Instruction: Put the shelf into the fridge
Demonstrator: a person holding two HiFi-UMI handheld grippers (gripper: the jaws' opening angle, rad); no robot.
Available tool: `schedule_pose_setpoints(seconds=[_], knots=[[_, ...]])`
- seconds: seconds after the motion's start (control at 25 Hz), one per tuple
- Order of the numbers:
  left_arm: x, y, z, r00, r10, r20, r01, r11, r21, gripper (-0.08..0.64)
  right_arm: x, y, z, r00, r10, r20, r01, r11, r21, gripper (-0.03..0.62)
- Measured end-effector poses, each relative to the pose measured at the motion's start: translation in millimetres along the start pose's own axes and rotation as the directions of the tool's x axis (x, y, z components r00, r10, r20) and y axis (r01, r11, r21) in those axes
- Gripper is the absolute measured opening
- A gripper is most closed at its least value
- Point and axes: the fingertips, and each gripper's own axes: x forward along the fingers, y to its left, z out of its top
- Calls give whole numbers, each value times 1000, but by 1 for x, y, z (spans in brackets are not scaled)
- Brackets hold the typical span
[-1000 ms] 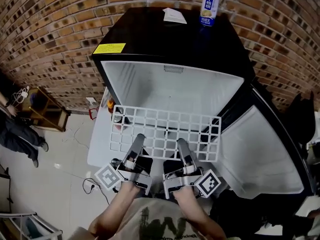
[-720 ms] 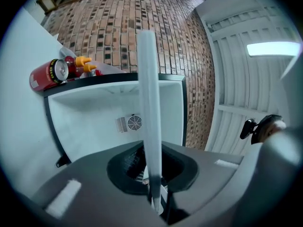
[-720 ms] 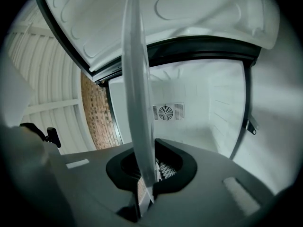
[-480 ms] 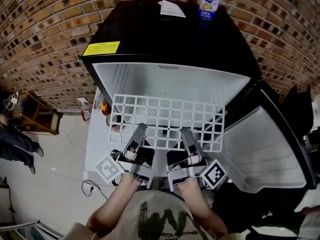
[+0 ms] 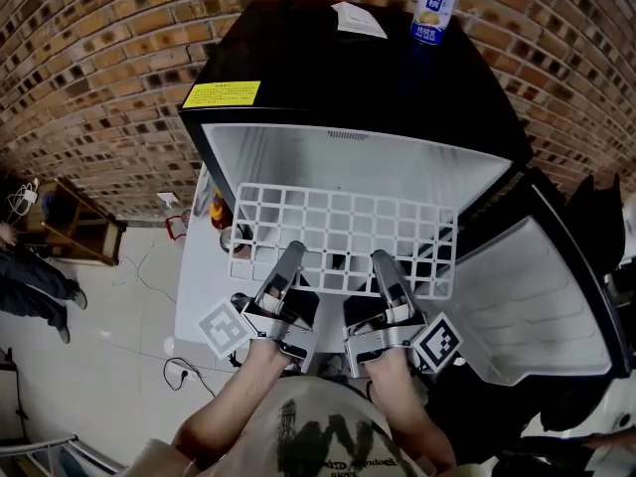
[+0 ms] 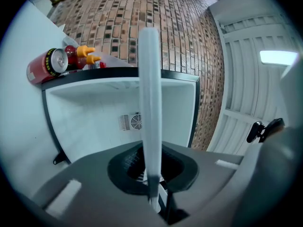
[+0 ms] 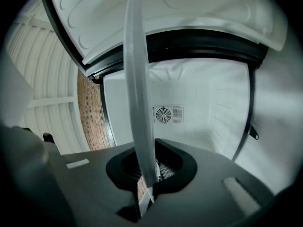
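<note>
Now both grippers hold the near edge of the white grid shelf, side by side. The left gripper has its jaws pinched almost together on the thin rim, and the right gripper is closed on the same edge in the same way. The shelf lies roughly level in front of the open fridge — its far edge is at the mouth of the white compartment. The door stands swung out to the right. A drink can and a paper slip sit on the black top.
</note>
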Motion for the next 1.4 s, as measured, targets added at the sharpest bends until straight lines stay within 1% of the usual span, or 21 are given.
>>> schedule_pose_setpoints(seconds=[0.24, 0.44, 0.6, 0.76, 0.92, 1.04, 1.2, 1.4], knots=[[2, -1, -1, 1000, 18, -7, -18, 1000, -7, 9, 0, 0, 5, 999, -50, -2, 50, 999, 19, 18], [9, -5, -3, 999, 42, -29, -43, 998, -45, 9, 4, -4, 10, 996, -85, 17, 84, 994, 64, 23], [13, -5, -3, 997, 54, -47, -58, 996, -71, 6, 12, -4, 18, 996, -89, 28, 87, 994, 71, 23], [14, -1, -2, 998, 45, -53, -49, 996, -72, 8, 13, -5, 16, 996, -72, 61, 67, 994, 87, 25], [9, -2, -5, 998, 36, -57, -40, 997, -70, 8, 6, -5, 14, 995, -68, 78, 62, 995, 72, 24], [8, 4, -1, 997, 36, -71, -41, 997, -66, 8, 6, -3, 8, 996, -63, 59, 60, 997, 53, 23], [13, 5, 2, 995, 42, -88, -51, 994, -98, 8, 10, -3, 6, 996, -75, 56, 72, 996, 53, 22], [20, 6, 9, 995, 52, -89, -60, 993, -97, 18, 17, -4, 8, 996, -77, 47, 75, 996, 50, 23]])
